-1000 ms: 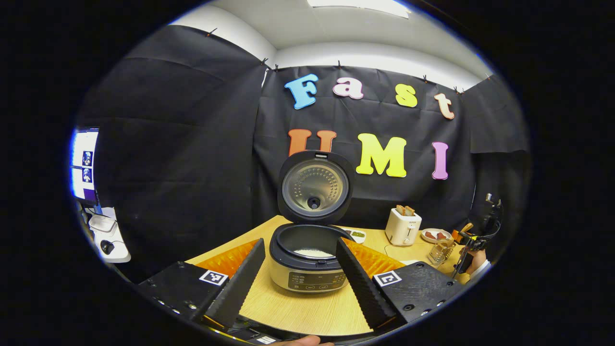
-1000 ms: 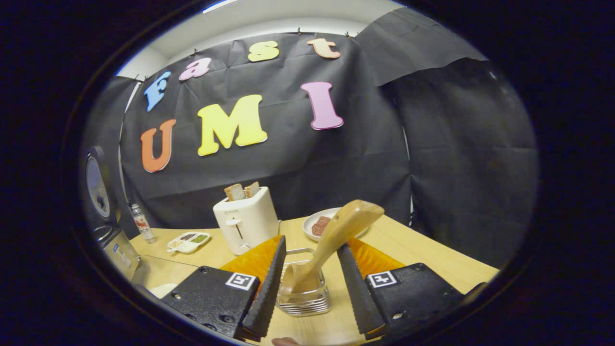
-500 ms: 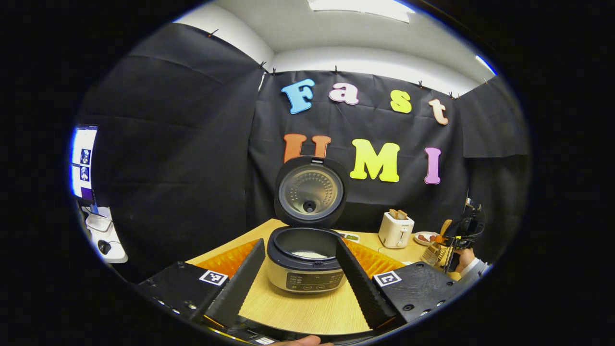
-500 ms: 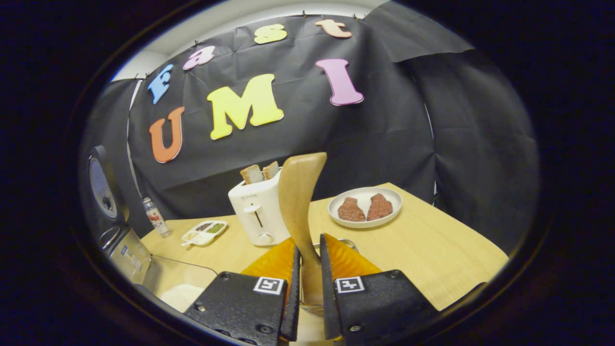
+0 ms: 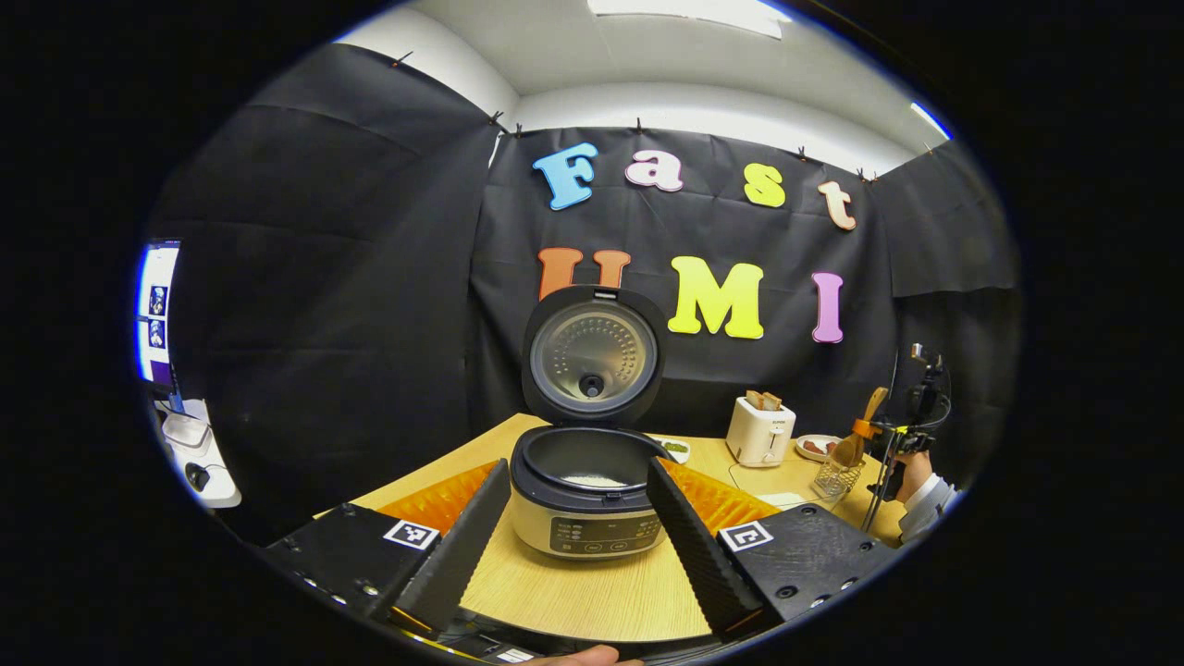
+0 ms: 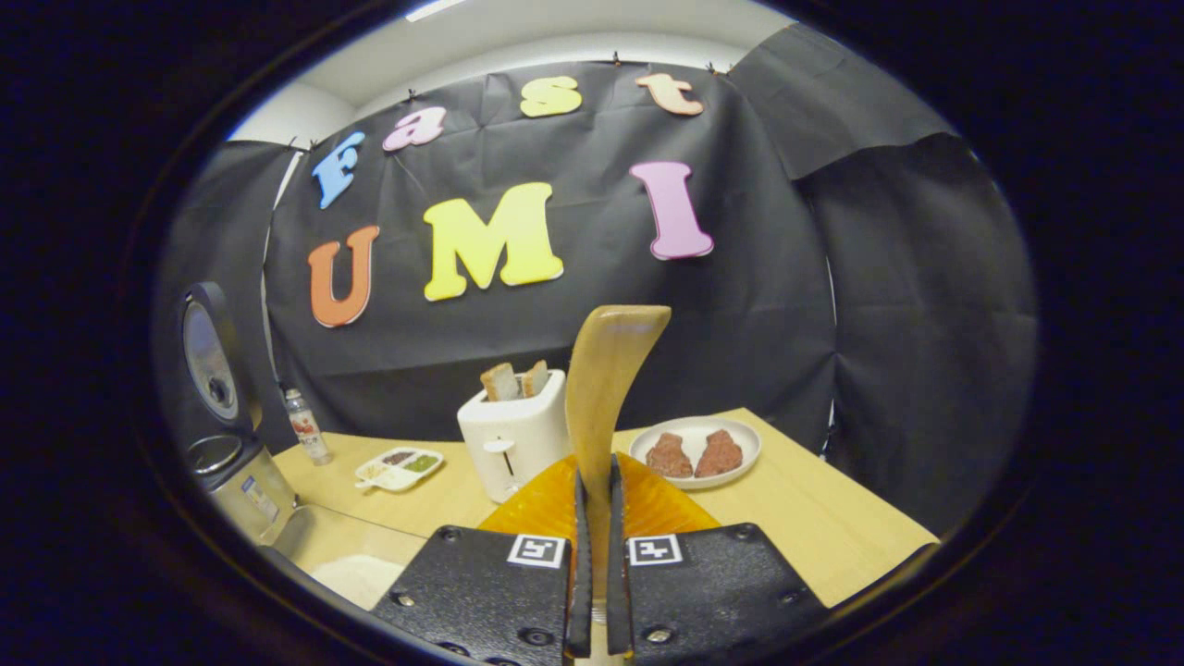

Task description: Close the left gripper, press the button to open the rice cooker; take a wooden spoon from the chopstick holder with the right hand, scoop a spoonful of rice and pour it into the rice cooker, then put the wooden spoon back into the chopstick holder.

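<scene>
Right gripper point(image 6: 592, 555) pinching the wooden spoon point(image 6: 606, 388) — left gripper point(image 5: 578, 527) spread wide.
The spoon's handle rises straight up between the right fingers; the rice cooker point(image 5: 587, 495) sits lid-up just ahead of the left fingers — rice point(image 5: 592, 481) inside.

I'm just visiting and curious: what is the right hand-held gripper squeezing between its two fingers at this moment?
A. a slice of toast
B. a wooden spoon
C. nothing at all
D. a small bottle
B: in the right gripper view the right hand-held gripper has both fingers pressed against the handle of the wooden spoon, which rises upright in front of the toaster.
</scene>
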A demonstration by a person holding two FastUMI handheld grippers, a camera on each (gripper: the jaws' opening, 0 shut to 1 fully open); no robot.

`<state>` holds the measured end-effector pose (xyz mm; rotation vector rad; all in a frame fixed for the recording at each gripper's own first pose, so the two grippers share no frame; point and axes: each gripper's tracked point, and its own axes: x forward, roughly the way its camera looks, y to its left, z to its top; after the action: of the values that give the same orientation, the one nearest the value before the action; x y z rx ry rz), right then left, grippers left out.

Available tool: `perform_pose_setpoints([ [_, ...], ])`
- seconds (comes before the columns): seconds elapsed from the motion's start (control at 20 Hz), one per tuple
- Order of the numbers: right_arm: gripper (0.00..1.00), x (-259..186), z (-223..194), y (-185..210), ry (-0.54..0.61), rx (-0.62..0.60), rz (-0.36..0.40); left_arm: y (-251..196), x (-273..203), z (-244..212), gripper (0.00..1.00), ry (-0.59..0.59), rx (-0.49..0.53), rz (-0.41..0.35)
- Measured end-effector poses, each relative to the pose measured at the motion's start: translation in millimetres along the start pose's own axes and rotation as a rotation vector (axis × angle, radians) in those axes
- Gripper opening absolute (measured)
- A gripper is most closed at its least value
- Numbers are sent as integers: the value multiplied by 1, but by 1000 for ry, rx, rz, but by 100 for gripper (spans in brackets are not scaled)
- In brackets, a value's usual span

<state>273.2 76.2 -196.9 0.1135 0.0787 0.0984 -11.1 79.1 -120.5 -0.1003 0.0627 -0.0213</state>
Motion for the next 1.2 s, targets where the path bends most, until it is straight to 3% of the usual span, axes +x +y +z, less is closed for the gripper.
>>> perform_pose_setpoints([
  [0.3,11,-44,56,73,-87,5,147,13,-2,-7,95,12,-2,15],
  [0.45,8,-55,48,111,-69,15,229,10,-5,-8,95,16,0,0],
  [0.6,8,-58,12,135,15,12,258,6,-1,-8,95,21,30,0],
  [0.85,8,-45,-59,140,147,5,197,-7,1,-7,95,25,72,-33],
  [1.0,8,-31,-85,128,179,-29,94,-11,7,-11,95,41,95,-25],
  [1.1,8,-27,-85,125,140,-108,20,-8,11,-13,95,48,125,10],
  [1.2,8,-25,-95,139,138,-151,49,-11,11,-18,95,58,130,14],
])
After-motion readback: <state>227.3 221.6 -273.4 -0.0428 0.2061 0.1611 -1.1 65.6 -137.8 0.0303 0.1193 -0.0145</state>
